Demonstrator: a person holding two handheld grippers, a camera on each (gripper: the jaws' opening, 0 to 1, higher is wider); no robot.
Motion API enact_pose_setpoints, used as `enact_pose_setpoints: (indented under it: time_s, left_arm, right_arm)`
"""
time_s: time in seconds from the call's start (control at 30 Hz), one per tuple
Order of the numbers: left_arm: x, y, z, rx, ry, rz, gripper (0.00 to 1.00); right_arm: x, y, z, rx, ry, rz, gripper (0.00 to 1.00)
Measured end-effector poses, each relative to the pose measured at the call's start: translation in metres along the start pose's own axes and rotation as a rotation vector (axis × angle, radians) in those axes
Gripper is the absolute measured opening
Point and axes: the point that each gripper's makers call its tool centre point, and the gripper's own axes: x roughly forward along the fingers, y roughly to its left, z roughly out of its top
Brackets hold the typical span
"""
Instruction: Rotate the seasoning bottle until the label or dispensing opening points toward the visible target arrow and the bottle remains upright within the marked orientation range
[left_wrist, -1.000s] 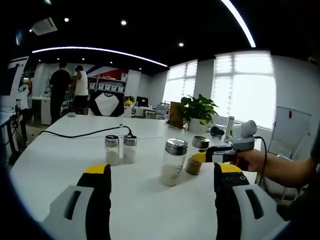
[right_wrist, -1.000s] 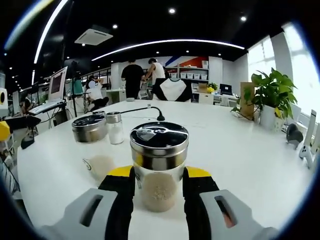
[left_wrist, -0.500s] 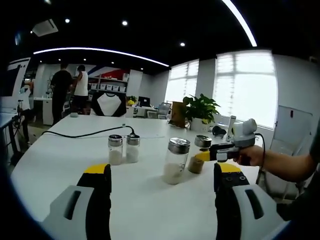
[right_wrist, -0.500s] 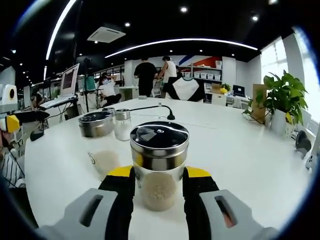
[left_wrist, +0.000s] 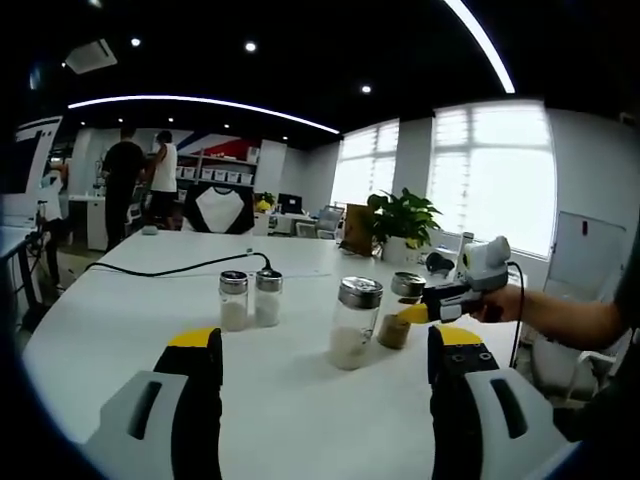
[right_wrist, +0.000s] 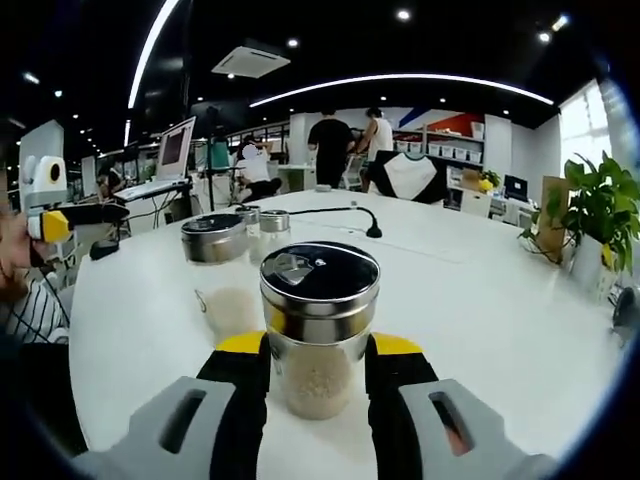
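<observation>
A glass seasoning bottle with a steel shaker lid and pale grains stands upright on the white table. My right gripper is shut on it, one jaw on each side of the glass. In the left gripper view the same bottle sits at the tip of my right gripper, which a hand holds from the right. My left gripper stands open over the near table with nothing between its jaws. It appears again as the left gripper at the left edge of the right gripper view.
A taller jar of white grains stands just left of the held bottle, also seen as the jar. Two small shakers stand farther left, and a black cable lies behind them. A potted plant stands at the table's far side. People stand in the background.
The right gripper view has swung left, so the room slid rightward while the bottle stayed fixed between the jaws. In the left gripper view the right gripper and its bottle shifted slightly right.
</observation>
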Motion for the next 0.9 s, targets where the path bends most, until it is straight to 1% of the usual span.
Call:
enact_pose_setpoints:
  time_s: [0.23,0.4,0.53,0.9]
  left_arm:
    - [0.0012,-0.0017,0.0,0.0,0.003,-0.003,0.89]
    - [0.0028,-0.0037,0.0015,0.007,0.003,-0.008,0.89]
    - [0.0031,-0.0045,0.0012,0.008,0.005,-0.009,0.89]
    - [0.0051,-0.0054,-0.0004,0.011,0.014,-0.01,0.89]
  right_arm:
    - [-0.0002,0.0018,-0.0004,-0.039,-0.004,0.061,0.36]
    - [0.0006,0.0016,-0.0003,-0.073,0.004,0.127,0.36]
    - [0.001,0.0017,-0.0002,-0.084,0.002,0.175,0.36]
    - [-0.0004,0.0035,-0.0005,-0.101,0.002,0.239,0.36]
